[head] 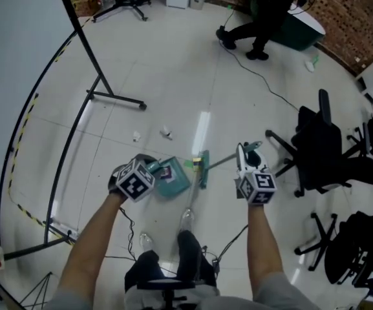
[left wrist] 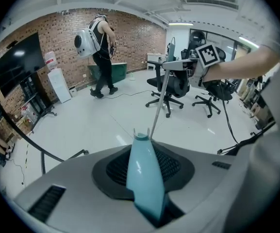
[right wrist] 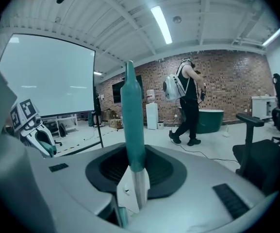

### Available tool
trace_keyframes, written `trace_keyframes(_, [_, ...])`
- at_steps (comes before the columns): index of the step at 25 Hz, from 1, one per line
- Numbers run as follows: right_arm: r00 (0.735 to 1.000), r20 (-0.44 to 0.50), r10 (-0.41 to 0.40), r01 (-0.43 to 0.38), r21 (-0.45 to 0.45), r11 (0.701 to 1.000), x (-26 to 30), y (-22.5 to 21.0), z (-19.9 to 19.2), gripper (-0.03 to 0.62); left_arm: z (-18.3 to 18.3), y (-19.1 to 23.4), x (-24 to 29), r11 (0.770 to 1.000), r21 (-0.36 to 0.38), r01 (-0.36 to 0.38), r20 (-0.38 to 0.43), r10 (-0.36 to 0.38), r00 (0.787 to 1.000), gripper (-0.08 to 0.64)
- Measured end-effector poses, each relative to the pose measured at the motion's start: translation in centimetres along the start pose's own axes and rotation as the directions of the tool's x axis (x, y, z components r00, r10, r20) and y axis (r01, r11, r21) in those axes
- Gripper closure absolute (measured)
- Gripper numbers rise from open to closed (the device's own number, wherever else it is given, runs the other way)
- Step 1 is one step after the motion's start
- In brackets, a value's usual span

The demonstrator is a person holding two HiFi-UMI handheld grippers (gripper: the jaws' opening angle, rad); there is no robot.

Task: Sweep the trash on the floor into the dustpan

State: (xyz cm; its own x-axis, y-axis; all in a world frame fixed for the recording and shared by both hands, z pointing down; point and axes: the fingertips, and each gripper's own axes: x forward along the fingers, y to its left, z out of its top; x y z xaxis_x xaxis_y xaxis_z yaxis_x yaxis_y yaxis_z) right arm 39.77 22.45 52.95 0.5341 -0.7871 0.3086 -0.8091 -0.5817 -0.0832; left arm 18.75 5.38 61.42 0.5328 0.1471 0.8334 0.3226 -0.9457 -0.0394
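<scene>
In the head view my left gripper (head: 151, 170) is shut on the handle of a teal dustpan (head: 173, 181), which hangs low over the white floor. The left gripper view shows that pale blue handle (left wrist: 144, 174) clamped between the jaws. My right gripper (head: 247, 155) is shut on the broom handle (right wrist: 132, 123), whose silver pole (head: 220, 162) slants down to the green broom head (head: 202, 168) next to the dustpan. Two small white scraps of trash (head: 166, 132) (head: 136, 136) lie on the floor beyond the dustpan.
A person with a white backpack (head: 264, 11) stands at the far side near a green tub (head: 299, 30). Black office chairs (head: 322, 150) crowd the right. A screen stand's black legs (head: 115, 99) and yellow-black tape (head: 21, 134) lie to the left. A cable (head: 264, 82) crosses the floor.
</scene>
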Motion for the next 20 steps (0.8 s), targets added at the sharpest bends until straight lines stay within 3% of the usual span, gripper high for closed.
trace_keyframes(6, [1.000,-0.022,0.000,0.000,-0.009,1.000,0.8,-3.7,-0.9,0.494,2.9,-0.4,3.6,1.000,0.019,0.023,-0.037,-0.023,0.999,0.449])
trace_keyframes(10, [0.992,-0.097,0.083,-0.091,-0.076,0.993,1.6,-1.9,-4.0,0.494,3.9,-0.2,5.5,0.999,0.025,0.032,-0.056,-0.031,0.998,0.449])
trace_keyframes(12, [0.976,-0.141,0.165,-0.178,-0.089,0.980,1.8,0.7,-5.9,0.494,4.8,0.2,5.8,0.999,0.026,0.043,-0.045,-0.042,0.998,0.449])
trace_keyframes(15, [0.943,-0.195,0.270,-0.277,-0.011,0.961,1.7,3.8,-8.0,0.485,5.4,1.0,6.1,0.999,0.021,0.045,-0.048,-0.044,0.998,0.449])
trace_keyframes(20, [0.898,-0.210,0.387,-0.379,0.077,0.922,1.7,5.9,-8.8,0.485,5.3,1.4,6.2,0.999,0.015,0.052,-0.042,-0.051,0.998,0.449])
